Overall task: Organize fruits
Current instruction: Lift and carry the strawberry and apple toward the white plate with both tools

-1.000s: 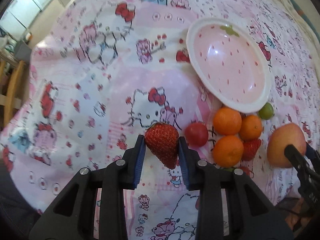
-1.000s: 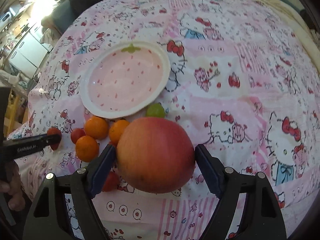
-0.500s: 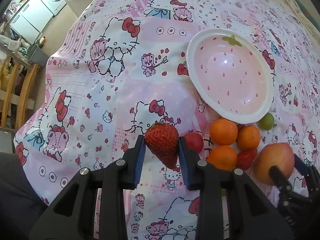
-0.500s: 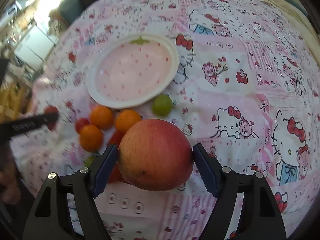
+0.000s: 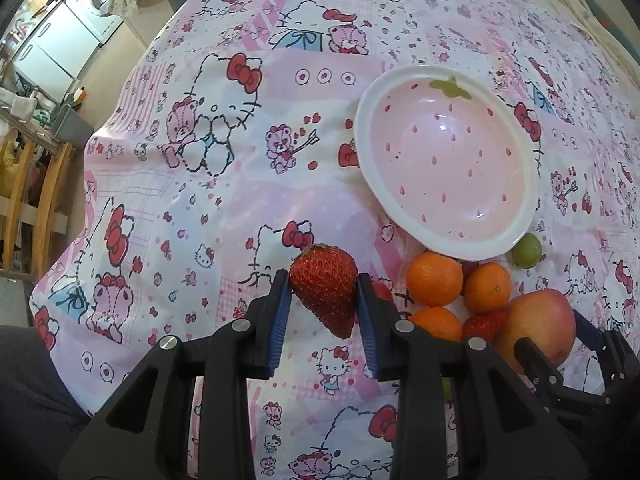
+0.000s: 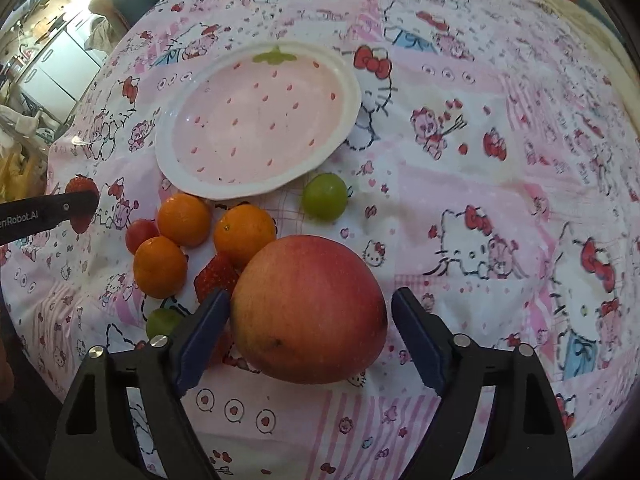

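My left gripper [image 5: 323, 294] is shut on a red strawberry [image 5: 325, 287] and holds it above the cloth, left of the fruit pile. My right gripper [image 6: 310, 310] is shut on a large red-yellow apple [image 6: 308, 312], also seen in the left wrist view [image 5: 538, 324]. The pink strawberry-shaped plate [image 5: 448, 160] [image 6: 256, 120] lies empty beyond the pile. Three oranges [image 6: 184, 220], a cherry tomato [image 6: 140, 234], a second strawberry [image 6: 216, 274] and two green fruits [image 6: 325, 196] lie on the cloth in front of it.
A pink Hello Kitty tablecloth [image 5: 224, 128] covers the table. Its left edge drops off toward wooden chairs [image 5: 24, 184] and white appliances [image 5: 68, 40]. The left gripper's finger [image 6: 44, 212] shows at the left in the right wrist view.
Both grippers have lifted and drawn back with their fruit, so the plate and pile look farther away. The apple has risen off the cloth.
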Demonstrator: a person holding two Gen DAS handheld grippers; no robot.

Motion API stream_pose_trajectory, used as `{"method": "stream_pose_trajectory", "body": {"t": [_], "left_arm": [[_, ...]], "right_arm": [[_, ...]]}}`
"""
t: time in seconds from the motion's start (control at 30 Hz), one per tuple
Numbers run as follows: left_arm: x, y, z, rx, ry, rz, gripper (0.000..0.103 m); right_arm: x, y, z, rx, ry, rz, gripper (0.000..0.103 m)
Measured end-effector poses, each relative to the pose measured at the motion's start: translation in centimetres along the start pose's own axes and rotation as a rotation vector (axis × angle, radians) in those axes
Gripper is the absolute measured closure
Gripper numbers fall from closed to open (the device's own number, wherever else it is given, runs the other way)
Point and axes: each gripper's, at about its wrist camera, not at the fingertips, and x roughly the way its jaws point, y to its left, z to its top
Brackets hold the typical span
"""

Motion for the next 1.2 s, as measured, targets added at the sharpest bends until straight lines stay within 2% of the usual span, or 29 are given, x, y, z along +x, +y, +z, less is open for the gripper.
{"method": "stream_pose_trajectory", "body": {"t": [0.13, 0.27, 0.4, 0.57, 0.77, 0.93, 1.1, 1.13, 1.17, 1.2], "left_arm": [[0.1, 0.2, 0.3, 0.016, -0.006, -0.032, 0.075], [-0.3, 0.7, 0.9, 0.053, -0.026, -0.053, 0.075], [-1.3, 1.5, 2.1, 0.09, -0.073, -0.071, 0.075], [-2.4, 2.6, 3.6, 0.115, -0.103, -0.126, 0.075], [-1.9, 2.7, 5.3, 0.164, -0.115, -0.153, 0.075], [-0.8, 1.1, 6.4, 0.227, -0.111, -0.18, 0.075], [0.7, -1.2, 7.7, 0.251, -0.096, -0.221, 0.075], [1.0, -1.7, 7.8, 0.26, -0.098, -0.225, 0.075], [1.3, -2.1, 8.0, 0.269, -0.1, -0.226, 0.075], [1.7, -2.5, 8.2, 0.277, -0.098, -0.229, 0.075]], "right_arm": [[-0.3, 0.0, -0.1, -0.012, -0.007, 0.004, 0.021], [-1.5, -1.3, -0.5, 0.052, -0.012, 0.073, 0.022], [-3.6, -2.8, -0.4, 0.127, -0.081, 0.166, 0.022], [-5.7, -2.9, 0.8, 0.153, -0.189, 0.195, 0.022], [-6.6, -1.7, 3.4, 0.125, -0.251, 0.186, 0.023], [-6.0, -1.7, 6.4, 0.132, -0.246, 0.198, 0.023], [-2.8, -1.8, 9.4, 0.121, -0.2, 0.191, 0.026], [-2.0, -1.8, 10.1, 0.126, -0.193, 0.191, 0.036], [-1.8, -1.9, 10.5, 0.125, -0.201, 0.199, 0.075], [-1.3, -2.0, 11.2, 0.124, -0.191, 0.229, 0.09]]}}
